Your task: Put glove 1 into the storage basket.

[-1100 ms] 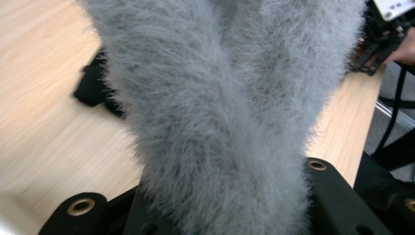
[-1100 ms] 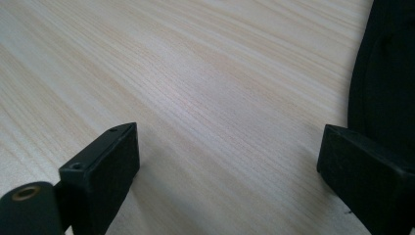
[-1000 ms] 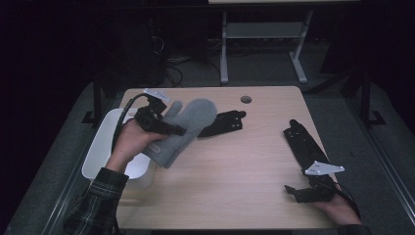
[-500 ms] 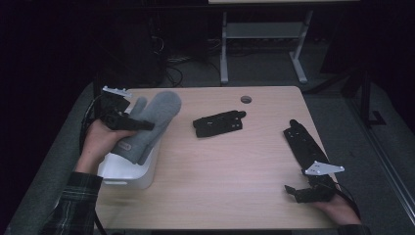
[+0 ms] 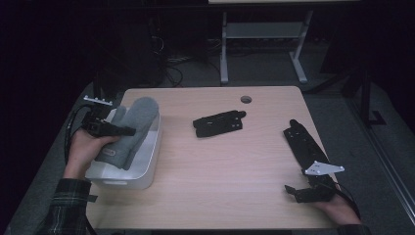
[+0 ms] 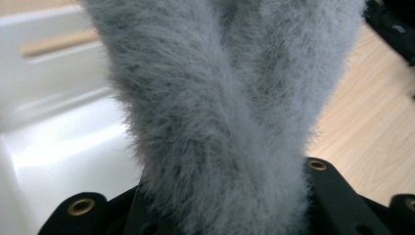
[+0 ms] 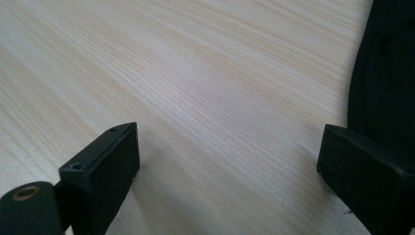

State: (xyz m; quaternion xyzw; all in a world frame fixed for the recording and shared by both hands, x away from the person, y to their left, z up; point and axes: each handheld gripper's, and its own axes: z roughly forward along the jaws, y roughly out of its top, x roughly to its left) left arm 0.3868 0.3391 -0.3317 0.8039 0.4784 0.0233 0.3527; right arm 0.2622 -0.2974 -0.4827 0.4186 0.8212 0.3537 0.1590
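The left gripper [image 5: 115, 130] is clamped on the fuzzy grey mitten [image 5: 128, 131], over the white bin [image 5: 147, 169] at the left of the high view; let go too soon and its long end could flop onto the table [image 5: 220, 166]; the right gripper [image 5: 293, 192] rests with jaws apart

Light falls from above on the pale table [image 5: 235, 171], while the room beyond sinks into near black. In the left gripper view the grey mitten [image 6: 230, 112] blurs softly at close range beside a glaring white bin [image 6: 58, 142]; the right gripper's jaws cast faint shadows on sharp woodgrain.
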